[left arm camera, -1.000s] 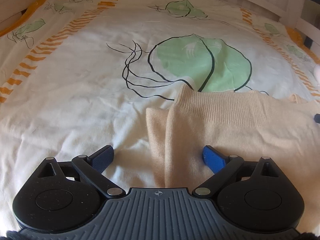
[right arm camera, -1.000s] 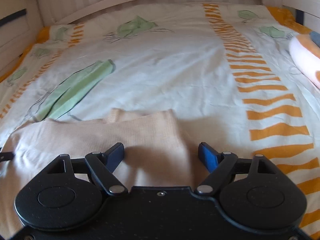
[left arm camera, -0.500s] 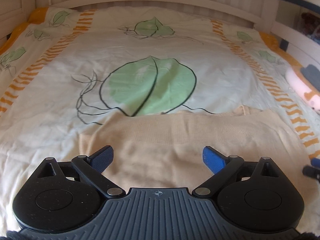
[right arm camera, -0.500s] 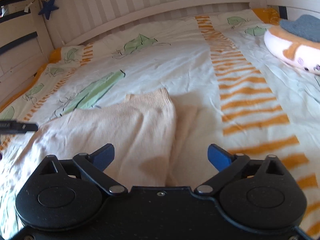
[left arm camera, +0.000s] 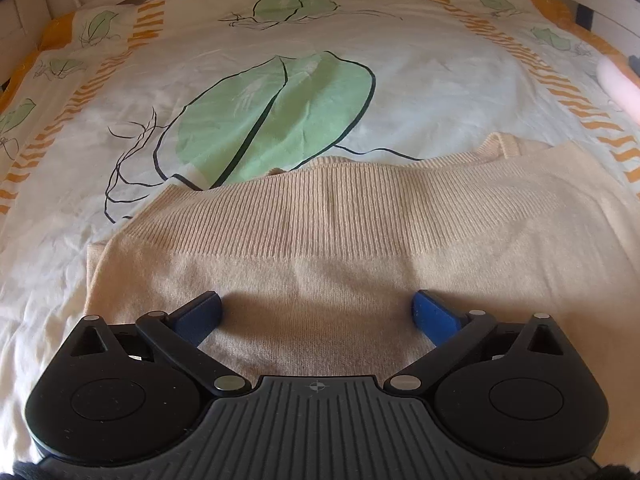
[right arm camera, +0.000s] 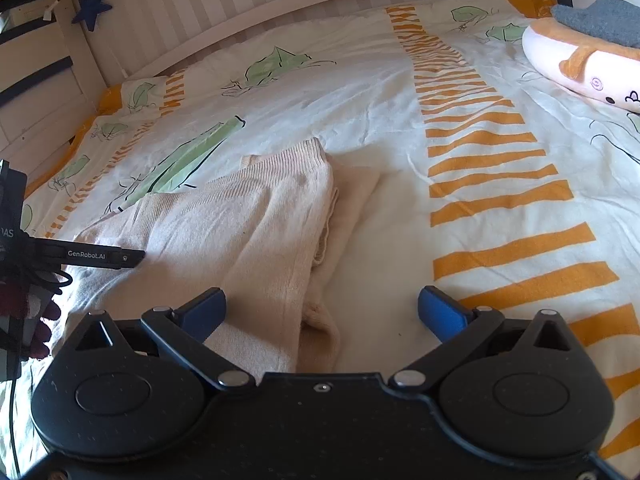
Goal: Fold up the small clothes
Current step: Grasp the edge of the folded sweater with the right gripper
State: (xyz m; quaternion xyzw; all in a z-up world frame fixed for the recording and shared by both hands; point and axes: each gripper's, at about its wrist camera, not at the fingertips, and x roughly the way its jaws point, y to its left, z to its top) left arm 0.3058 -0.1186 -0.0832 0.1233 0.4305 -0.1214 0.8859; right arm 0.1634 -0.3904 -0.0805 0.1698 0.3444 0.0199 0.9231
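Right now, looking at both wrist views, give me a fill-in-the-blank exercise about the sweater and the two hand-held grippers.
1. The cream knit sweater lies on a bedspread printed with green ____.
2. The fingers of the left hand-held gripper are spread ____, gripping nothing.
3. The right hand-held gripper has its left fingertip over the sweater and its right fingertip over the ____.
4. The plush toy lies near the bed's ____ edge in the right wrist view.

Missing words: leaves; open; bedspread; right

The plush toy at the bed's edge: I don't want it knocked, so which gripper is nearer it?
Right. The right gripper hangs over the sweater's right edge, on the plush toy's side; the left gripper is over the sweater's middle, farther away.
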